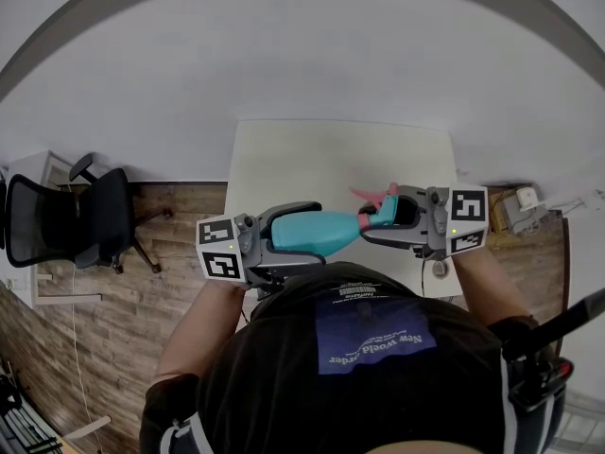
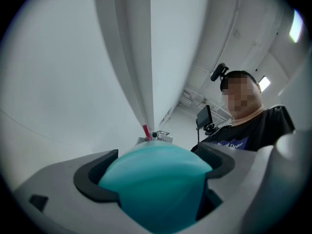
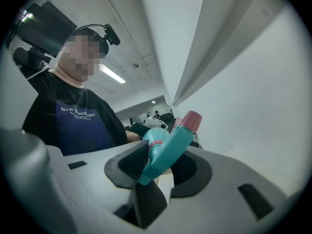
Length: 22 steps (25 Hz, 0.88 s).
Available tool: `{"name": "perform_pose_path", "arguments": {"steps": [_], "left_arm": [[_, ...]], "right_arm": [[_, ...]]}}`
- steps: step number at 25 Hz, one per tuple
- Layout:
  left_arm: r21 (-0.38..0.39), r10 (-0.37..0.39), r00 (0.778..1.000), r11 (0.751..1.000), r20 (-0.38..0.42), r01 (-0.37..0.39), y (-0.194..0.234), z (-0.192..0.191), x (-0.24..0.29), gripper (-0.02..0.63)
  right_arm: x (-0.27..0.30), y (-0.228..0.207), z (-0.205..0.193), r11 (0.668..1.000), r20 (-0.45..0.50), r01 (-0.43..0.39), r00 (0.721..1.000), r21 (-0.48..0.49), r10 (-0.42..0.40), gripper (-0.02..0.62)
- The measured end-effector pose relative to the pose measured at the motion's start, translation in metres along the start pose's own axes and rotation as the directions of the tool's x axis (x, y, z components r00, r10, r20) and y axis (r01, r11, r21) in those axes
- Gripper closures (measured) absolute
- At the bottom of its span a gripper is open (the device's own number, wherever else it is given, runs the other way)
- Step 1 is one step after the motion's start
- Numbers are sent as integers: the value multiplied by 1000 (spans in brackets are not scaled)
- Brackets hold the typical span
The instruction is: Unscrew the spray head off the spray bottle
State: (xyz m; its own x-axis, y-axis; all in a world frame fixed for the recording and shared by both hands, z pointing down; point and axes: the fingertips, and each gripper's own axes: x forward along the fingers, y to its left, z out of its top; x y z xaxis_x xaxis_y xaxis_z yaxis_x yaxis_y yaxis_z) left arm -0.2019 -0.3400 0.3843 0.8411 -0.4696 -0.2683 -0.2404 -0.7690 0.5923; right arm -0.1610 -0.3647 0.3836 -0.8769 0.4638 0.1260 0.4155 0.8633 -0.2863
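A teal spray bottle (image 1: pixel 312 231) lies level in the air between both grippers, in front of the person's chest. My left gripper (image 1: pixel 277 233) is shut on the bottle's body, whose rounded teal base (image 2: pixel 156 184) fills the gap between its black pads (image 2: pixel 92 177). My right gripper (image 1: pixel 389 218) is shut on the teal spray head (image 3: pixel 168 147), which has a pink nozzle tip (image 3: pixel 191 120) and a pink trigger (image 1: pixel 369 197). In the right gripper view the pink collar ring (image 3: pixel 155 143) shows where the head meets the bottle.
A white table (image 1: pixel 312 159) stands just beyond the bottle. A black office chair (image 1: pixel 71 218) is on the wooden floor at the left. A grey box with cables (image 1: pixel 520 211) lies at the table's right side.
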Motion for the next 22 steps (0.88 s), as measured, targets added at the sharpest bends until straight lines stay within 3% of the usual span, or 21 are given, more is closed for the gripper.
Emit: {"name": "perform_pose_path", "arguments": {"steps": [12,13,15,18,20,22], "left_arm": [[-40,-15,1000,999,0,15,2,-1,0,83],[-64,-18,1000,998,7,19,2,-1,-1,83],[-192,-30,998,981,50,39,7,-3,-4,83],[-397,-45,990,913,135,96,16,-7,-7,83],[-424,-43,988,900,150,103,17,-8,-7,83],[-416,-37,990,905,137,92,17,-7,-4,83]], "right_arm": [[1,1,1,1000,-3,4,1000,-29,-4,471],[1,3,1,999,-7,5,1000,-45,-5,471],[3,9,-2,991,-50,8,999,-137,-15,472],[6,17,-10,946,-167,-10,985,-324,-47,472],[6,18,-11,927,-186,-23,981,-373,-50,472],[4,18,-10,925,-177,-25,983,-380,-46,472]]}}
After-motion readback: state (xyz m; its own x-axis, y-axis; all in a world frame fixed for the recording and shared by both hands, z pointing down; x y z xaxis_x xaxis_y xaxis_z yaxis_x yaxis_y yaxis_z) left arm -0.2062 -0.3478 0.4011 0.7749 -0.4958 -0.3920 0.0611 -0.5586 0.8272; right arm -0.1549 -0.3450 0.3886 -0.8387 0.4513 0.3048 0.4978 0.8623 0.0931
